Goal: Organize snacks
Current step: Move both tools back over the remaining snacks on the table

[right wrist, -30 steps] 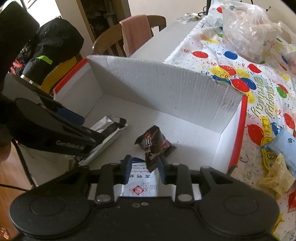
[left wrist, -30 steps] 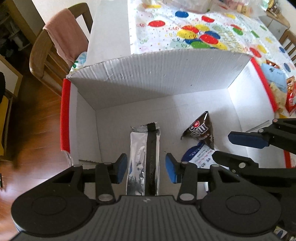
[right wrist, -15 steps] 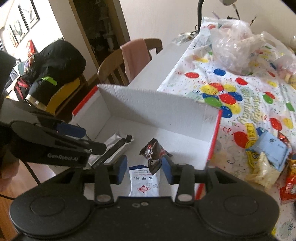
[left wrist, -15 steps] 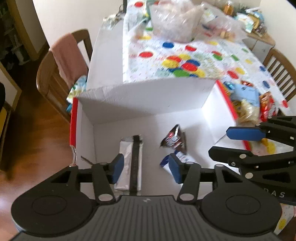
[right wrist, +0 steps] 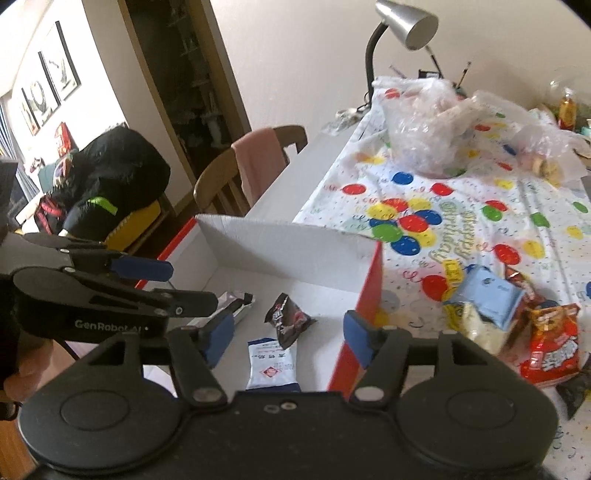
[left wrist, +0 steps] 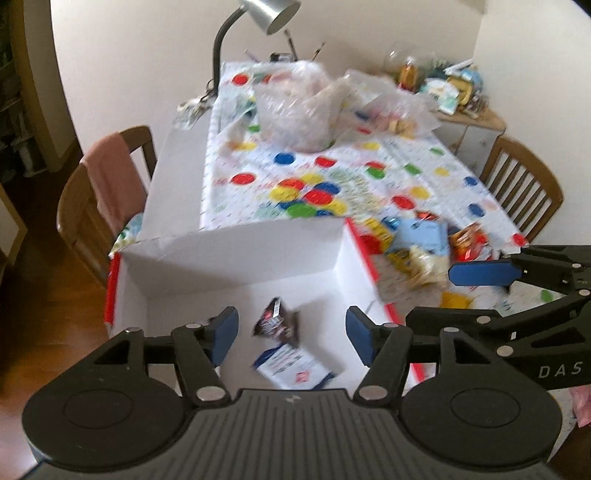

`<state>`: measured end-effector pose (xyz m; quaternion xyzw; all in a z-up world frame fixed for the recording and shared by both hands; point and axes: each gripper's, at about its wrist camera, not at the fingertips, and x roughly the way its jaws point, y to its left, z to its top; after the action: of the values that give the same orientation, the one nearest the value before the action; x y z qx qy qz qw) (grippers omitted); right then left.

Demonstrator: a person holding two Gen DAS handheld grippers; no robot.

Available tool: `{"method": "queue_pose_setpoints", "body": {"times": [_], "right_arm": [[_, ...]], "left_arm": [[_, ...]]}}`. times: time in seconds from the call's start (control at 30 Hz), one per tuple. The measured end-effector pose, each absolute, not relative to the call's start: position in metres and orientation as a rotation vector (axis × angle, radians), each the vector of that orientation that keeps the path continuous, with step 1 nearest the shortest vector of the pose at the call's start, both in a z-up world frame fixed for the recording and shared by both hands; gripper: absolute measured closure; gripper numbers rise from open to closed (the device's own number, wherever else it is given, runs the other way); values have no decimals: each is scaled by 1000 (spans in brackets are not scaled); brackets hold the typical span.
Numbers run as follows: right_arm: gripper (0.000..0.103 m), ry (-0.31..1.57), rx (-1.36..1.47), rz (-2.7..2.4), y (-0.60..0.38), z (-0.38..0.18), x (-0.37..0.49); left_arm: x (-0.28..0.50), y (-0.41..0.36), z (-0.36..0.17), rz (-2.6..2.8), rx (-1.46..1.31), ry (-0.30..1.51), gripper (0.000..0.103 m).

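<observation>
A white cardboard box [left wrist: 236,254] with red edges stands at the table's near corner. On its floor lie a brown chocolate packet [left wrist: 275,325], a white-and-blue packet [left wrist: 291,365] and a silver wrapper [right wrist: 238,301]; the silver wrapper is hidden in the left wrist view. My left gripper [left wrist: 291,330] hangs above the box with its jaws opening and nothing between them. My right gripper [right wrist: 289,332] is beside it over the box's right edge, jaws also opening and empty. Loose snacks lie on the tablecloth right of the box: a blue packet [right wrist: 487,295] and a red packet [right wrist: 550,347].
Clear plastic bags [left wrist: 295,110] sit at the far end of the balloon-print tablecloth [left wrist: 332,177], under a desk lamp [left wrist: 273,11]. A chair with a pink cloth [left wrist: 107,192] stands on the left, another chair [left wrist: 521,184] on the right. A black jacket [right wrist: 114,177] lies on a seat.
Both grippers have risen and drawn back from the box floor, and their jaws have widened. The silver wrapper and the white-and-blue packet stay lying in the box.
</observation>
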<state>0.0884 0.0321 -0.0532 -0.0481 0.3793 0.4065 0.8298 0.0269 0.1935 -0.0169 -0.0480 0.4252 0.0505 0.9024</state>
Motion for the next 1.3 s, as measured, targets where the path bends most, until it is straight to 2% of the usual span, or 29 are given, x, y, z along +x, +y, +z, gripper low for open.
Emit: {"method": "queue_pose_setpoints", "body": {"times": [0.13, 0.37, 0.67, 0.73, 1.3], "right_arm": [[26, 778, -69, 857, 9, -46, 87], [18, 756, -36, 833, -30, -43, 90], [6, 749, 10, 778, -89, -47, 103], [0, 742, 12, 769, -103, -48, 105], [0, 804, -63, 688, -214, -88, 157]], "left_arm": [[25, 173, -11, 89, -79, 828, 33], [28, 137, -8, 50, -60, 789, 26], [47, 84, -16, 5, -64, 775, 22], [52, 73, -20, -7, -74, 779, 21], [102, -7, -74, 7, -111, 897, 21]]}}
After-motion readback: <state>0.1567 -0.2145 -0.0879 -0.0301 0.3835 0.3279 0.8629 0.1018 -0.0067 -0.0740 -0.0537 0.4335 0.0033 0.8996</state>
